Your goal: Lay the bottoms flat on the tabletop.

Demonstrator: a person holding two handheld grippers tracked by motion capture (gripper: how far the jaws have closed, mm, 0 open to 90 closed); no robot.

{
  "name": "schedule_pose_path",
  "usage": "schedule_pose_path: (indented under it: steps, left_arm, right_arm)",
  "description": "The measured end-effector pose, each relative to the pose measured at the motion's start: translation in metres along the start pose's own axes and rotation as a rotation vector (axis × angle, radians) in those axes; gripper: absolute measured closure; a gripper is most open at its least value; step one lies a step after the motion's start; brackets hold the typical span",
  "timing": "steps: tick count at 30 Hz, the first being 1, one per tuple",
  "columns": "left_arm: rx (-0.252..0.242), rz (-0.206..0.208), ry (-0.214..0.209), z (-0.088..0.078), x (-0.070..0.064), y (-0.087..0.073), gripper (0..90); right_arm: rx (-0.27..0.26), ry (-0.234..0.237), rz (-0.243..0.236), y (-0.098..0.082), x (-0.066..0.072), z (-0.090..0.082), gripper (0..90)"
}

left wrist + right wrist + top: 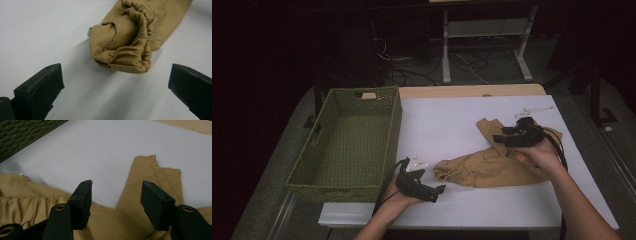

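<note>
So the thing you're working on is that tan garment (492,162), looks like a pair of soft pants, lying crumpled on the white tabletop (447,125) toward the right half, well apart from the green woven basket (347,142) that sits on the left side. One leg (488,129) sticks up toward the far edge and the rest runs sideways in a rumpled band, with the gathered elastic waist end (135,47) bunched up and folded over on itself at the left tip of the pile. Going left to right: your left gripper (432,192) is down near the front edge of the tabletop, just right of the basket's near corner, pointing at that bunched waist end. Its jaws are spread really wide, nothing between them but bare white surface, and the cloth sits just ahead of the tips without touching them. Then your right gripper (504,136) is over the far part of the garment, up by the leg. Its jaws sit about halfway open and they're empty; in the right gripper view you can see the leg and the white tabletop through the gap, with the tan fabric under them. No pinch on the fabric from either side.
</note>
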State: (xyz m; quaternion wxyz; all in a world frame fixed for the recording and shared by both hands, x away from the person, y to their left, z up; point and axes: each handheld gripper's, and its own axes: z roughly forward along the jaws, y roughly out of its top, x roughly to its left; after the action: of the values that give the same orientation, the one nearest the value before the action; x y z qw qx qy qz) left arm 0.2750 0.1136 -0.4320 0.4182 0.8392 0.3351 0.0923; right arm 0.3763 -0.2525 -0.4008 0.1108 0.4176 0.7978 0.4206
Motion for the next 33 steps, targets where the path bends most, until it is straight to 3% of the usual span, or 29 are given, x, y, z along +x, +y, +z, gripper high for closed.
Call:
schedule_pose_path:
  steps: [14,23,33]
  left_arm:
    - [-0.003,-0.021,-0.013,-0.002,0.0,0.001,0.0]
    - [0.005,-0.014,-0.019,-0.001,-0.002,0.002,0.0]
    - [0.01,-0.009,-0.009,0.001,-0.002,0.001,0.0]
  right_arm:
    - [0.005,0.033,-0.019,-0.032,0.019,-0.025,40.6]
    - [-0.005,0.067,-0.032,-0.052,0.034,-0.041,38.4]
    - [0.0,0.09,-0.065,-0.076,0.049,-0.047,31.8]
